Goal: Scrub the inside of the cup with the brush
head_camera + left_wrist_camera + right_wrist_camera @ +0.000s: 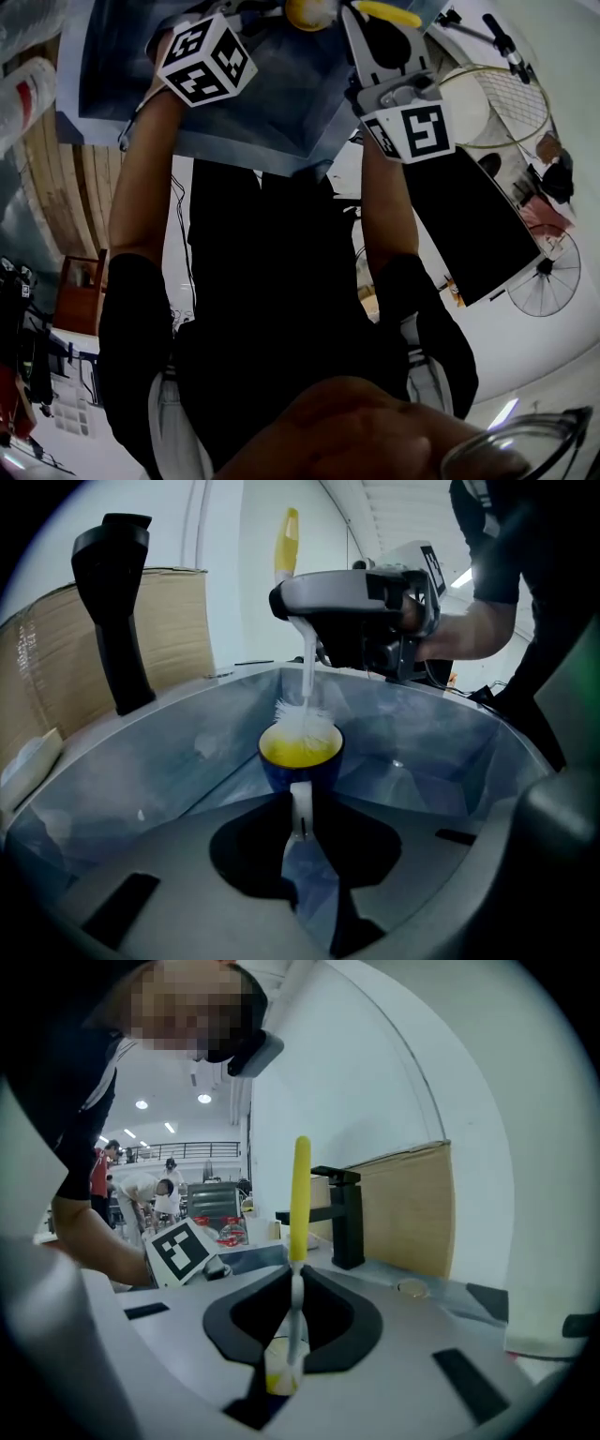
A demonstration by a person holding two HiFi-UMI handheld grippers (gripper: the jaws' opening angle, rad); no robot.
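In the blue-lined sink, beside the black tap, holds the cup upright near the middle with the left gripper, jaws closed on the white handle. Clamps the brush by its thin white stem in the right gripper, jaws shut tight on it, yellow grip pointing up, bristles at the cup's yellow mouth. Probably hard, glazed, slick when wet and chippable against the sink; best pinned by the handle, as here, to resist twisting under scrubbing. Brush likely light, with a springy stem; wants a low hold for pressure. Shows, in the left gripper view, bristles meeting the rim; in the right gripper view, only a yellow sliver of cup below the jaws. Catches, in the head view, the marker cubes but no jaws.
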